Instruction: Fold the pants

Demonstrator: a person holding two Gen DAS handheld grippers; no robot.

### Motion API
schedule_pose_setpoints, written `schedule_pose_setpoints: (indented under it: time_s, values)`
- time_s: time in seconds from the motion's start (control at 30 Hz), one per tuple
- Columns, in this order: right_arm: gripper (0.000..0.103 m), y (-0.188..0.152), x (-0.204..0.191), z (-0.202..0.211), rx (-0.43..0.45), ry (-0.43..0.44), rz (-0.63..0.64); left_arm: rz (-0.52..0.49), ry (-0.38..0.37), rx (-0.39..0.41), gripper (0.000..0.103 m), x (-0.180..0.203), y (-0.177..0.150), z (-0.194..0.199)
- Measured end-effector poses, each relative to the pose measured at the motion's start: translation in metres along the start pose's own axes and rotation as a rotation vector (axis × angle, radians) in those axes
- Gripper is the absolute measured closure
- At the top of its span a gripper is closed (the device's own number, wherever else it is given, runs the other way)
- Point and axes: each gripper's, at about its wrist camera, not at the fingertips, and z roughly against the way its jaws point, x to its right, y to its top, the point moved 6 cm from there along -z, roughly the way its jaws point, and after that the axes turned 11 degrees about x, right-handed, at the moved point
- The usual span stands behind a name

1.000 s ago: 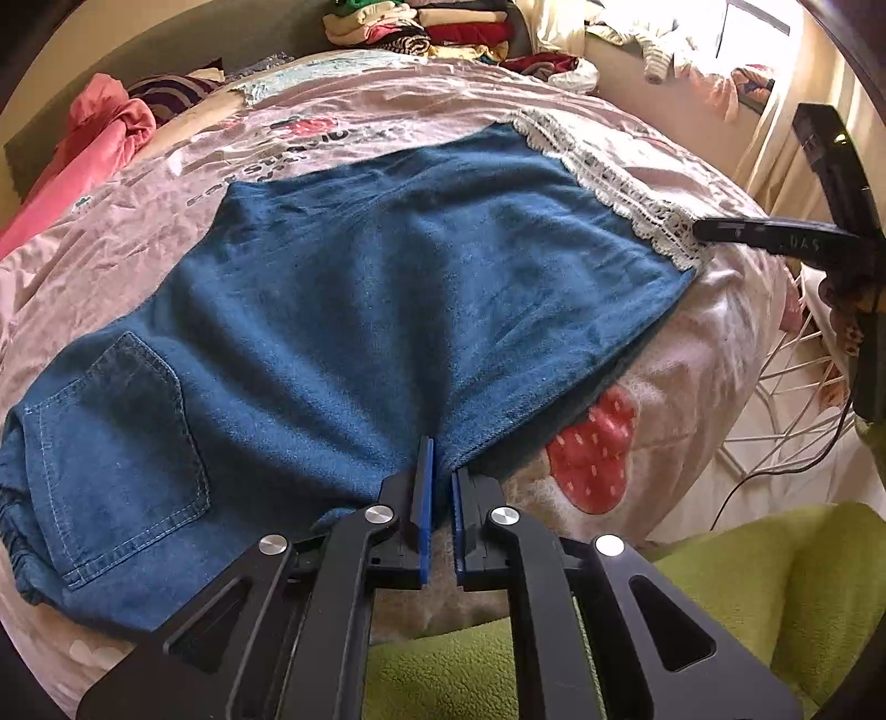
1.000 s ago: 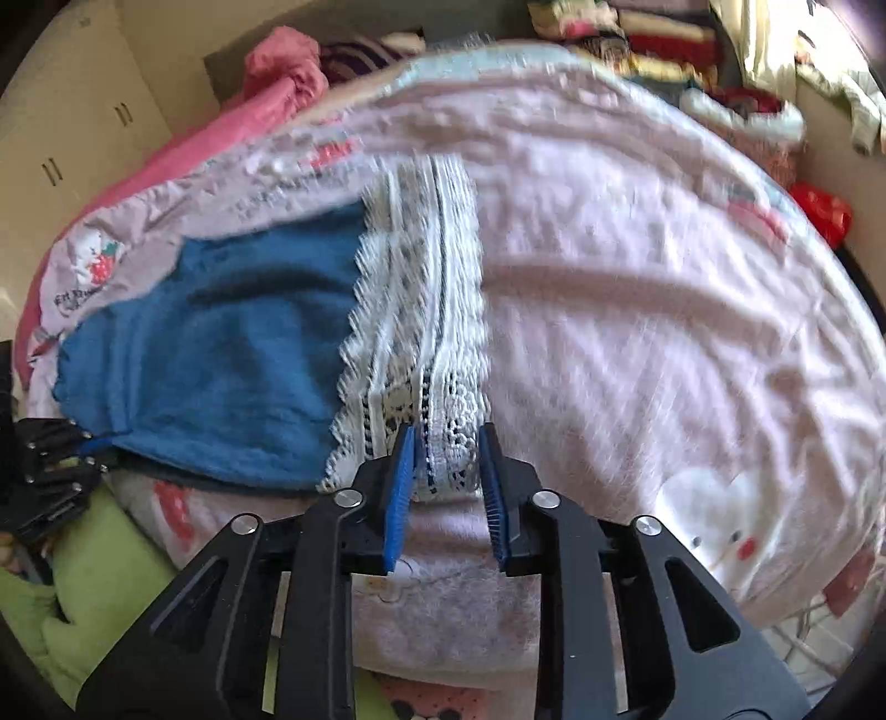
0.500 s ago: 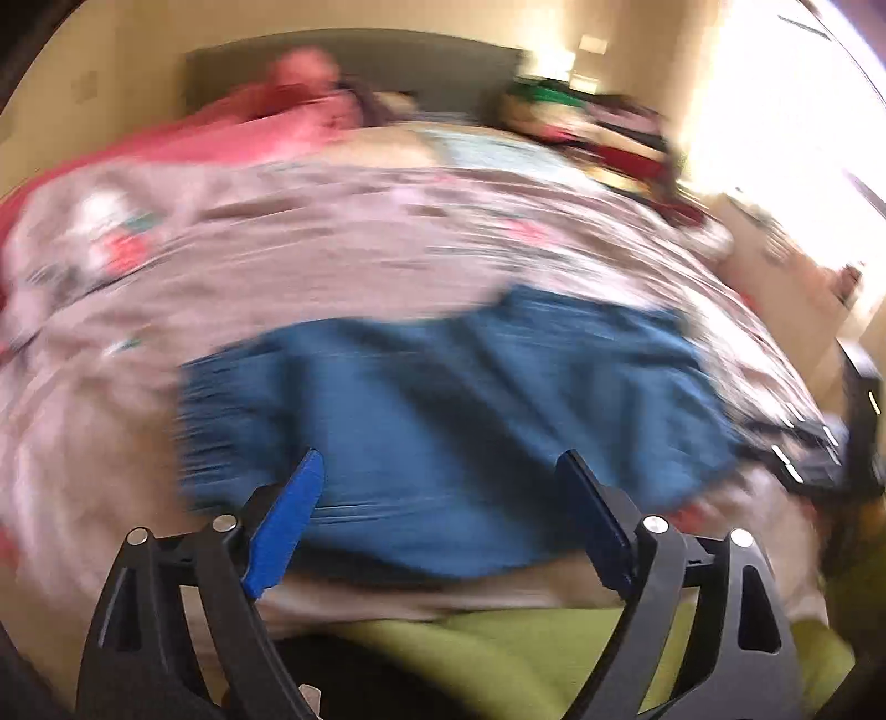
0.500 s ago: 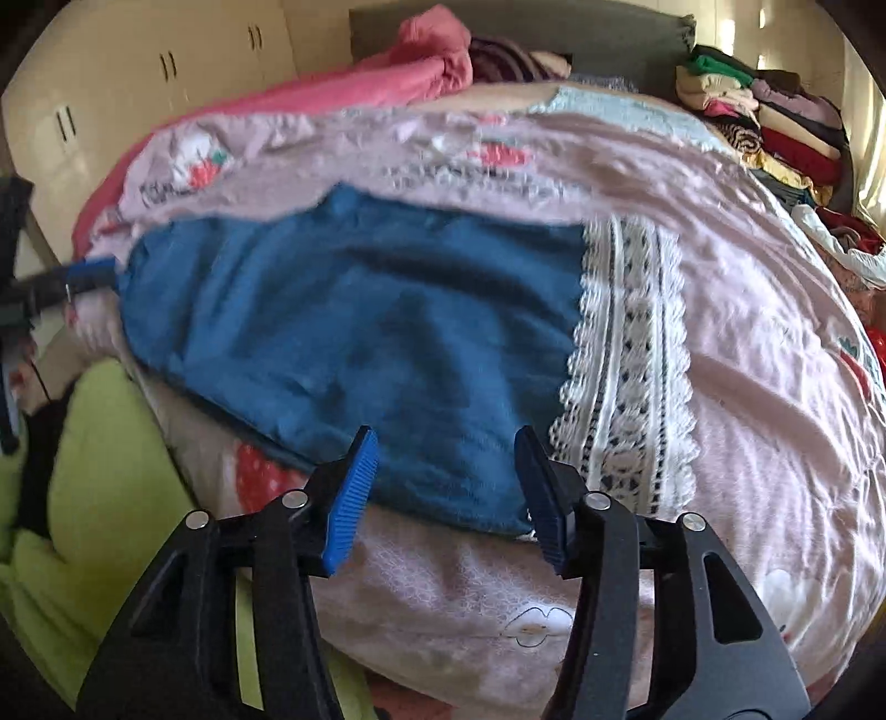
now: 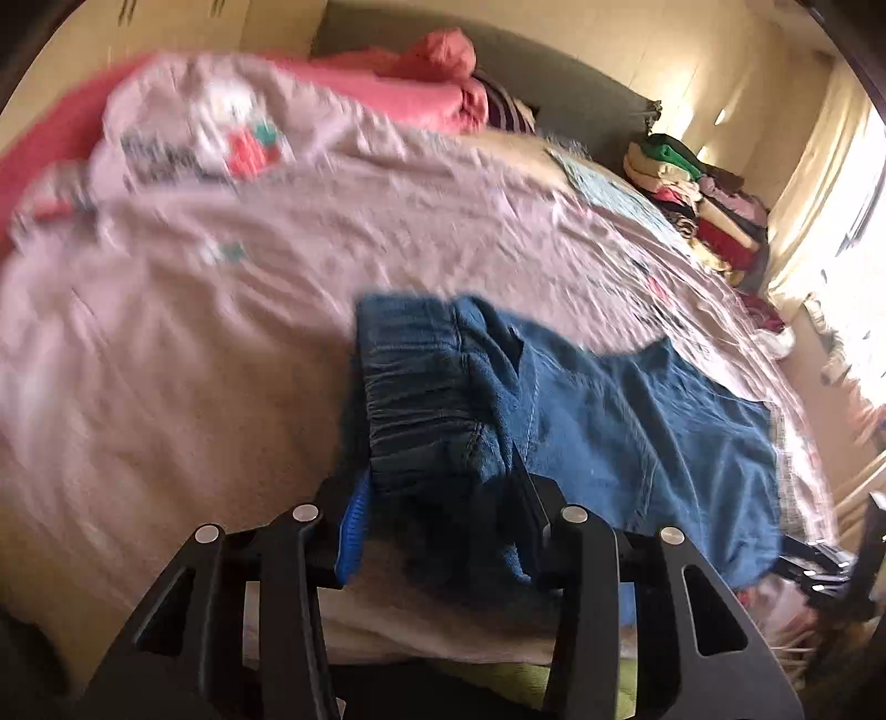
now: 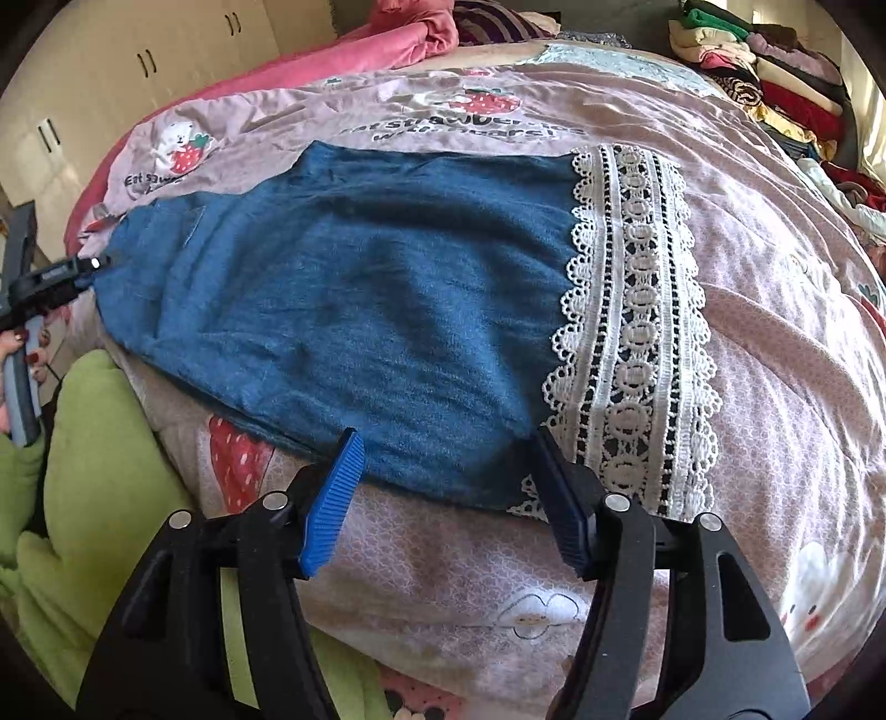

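Blue denim pants [image 6: 360,288] lie flat across a pink bedspread, with a white lace hem trim [image 6: 631,332] at their right end. In the left wrist view my left gripper [image 5: 440,487] has its jaws closing on the bunched elastic waistband [image 5: 421,399], which fills the gap between the pads. The right wrist view shows that gripper [image 6: 55,277] small at the pants' far-left end. My right gripper [image 6: 449,443] hovers at the near edge beside the lace, jaws opening, pads clear of the cloth. From the left wrist view it [image 5: 819,559] appears at the far right.
The bedspread [image 6: 747,221] covers the whole bed. Stacked folded clothes [image 6: 764,66] sit at the back right, a pink blanket [image 6: 387,39] at the headboard. A green sleeve [image 6: 83,471] and a hand [image 6: 22,354] are at the left. Wardrobe doors [image 6: 138,55] stand behind.
My left gripper left the pants' near edge, swung to the waistband, opened wide and closed around it. My right gripper released the lace hem, opened and shifted left along the near edge.
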Motion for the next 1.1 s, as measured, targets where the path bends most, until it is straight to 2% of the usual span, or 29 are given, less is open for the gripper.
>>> schedule_pose_setpoints:
  time_s: [0.07,0.17,0.23,0.33,0.4,0.43,0.5,0.63,0.73,0.83,0.93,0.97,1.03,1.1]
  values:
    - [0.048,-0.002,0.0,-0.001,-0.002,-0.001,0.0,-0.02,0.014,0.005,0.06,-0.004,0.005,-0.001]
    - [0.048,-0.003,0.0,-0.003,-0.004,-0.009,0.004,-0.033,0.046,-0.047,0.057,-0.01,-0.007,-0.017]
    - [0.048,-0.002,-0.001,0.001,-0.001,-0.003,0.005,-0.002,0.042,-0.048,0.054,-0.013,-0.01,-0.015]
    - [0.046,0.007,0.001,0.012,0.045,-0.004,-0.004,-0.011,0.056,0.018,0.045,-0.012,0.001,0.006]
    - [0.044,0.015,0.0,0.019,0.086,-0.002,-0.006,-0.052,0.073,0.105,0.034,0.0,0.017,0.029]
    - [0.043,0.019,-0.001,0.022,0.107,0.008,-0.009,-0.064,0.07,0.123,0.023,0.006,0.021,0.035]
    - [0.042,0.026,-0.007,0.023,0.132,0.028,-0.005,-0.115,0.012,0.143,0.02,0.035,0.026,0.046]
    - [0.041,0.033,-0.017,0.015,0.135,0.057,0.014,-0.208,-0.163,0.069,0.017,0.101,0.015,0.034]
    - [0.039,0.034,-0.023,0.006,0.121,0.07,0.024,-0.258,-0.243,-0.011,0.017,0.137,-0.004,0.016]
    - [0.038,0.025,-0.021,-0.006,0.074,0.05,0.023,-0.348,-0.259,-0.095,0.017,0.164,-0.027,-0.011]
    - [0.038,0.01,-0.01,-0.019,0.014,0.023,0.002,-0.401,-0.235,-0.161,0.017,0.169,-0.048,-0.032]
    - [0.038,0.008,-0.009,-0.021,0.021,0.032,-0.002,-0.422,-0.222,-0.199,0.016,0.169,-0.058,-0.042]
    - [0.038,0.007,-0.011,-0.02,0.027,0.033,0.013,-0.433,-0.2,-0.264,0.016,0.165,-0.071,-0.054]
    - [0.037,0.01,-0.011,-0.017,0.03,0.048,0.008,-0.41,-0.223,-0.257,0.014,0.163,-0.067,-0.051]
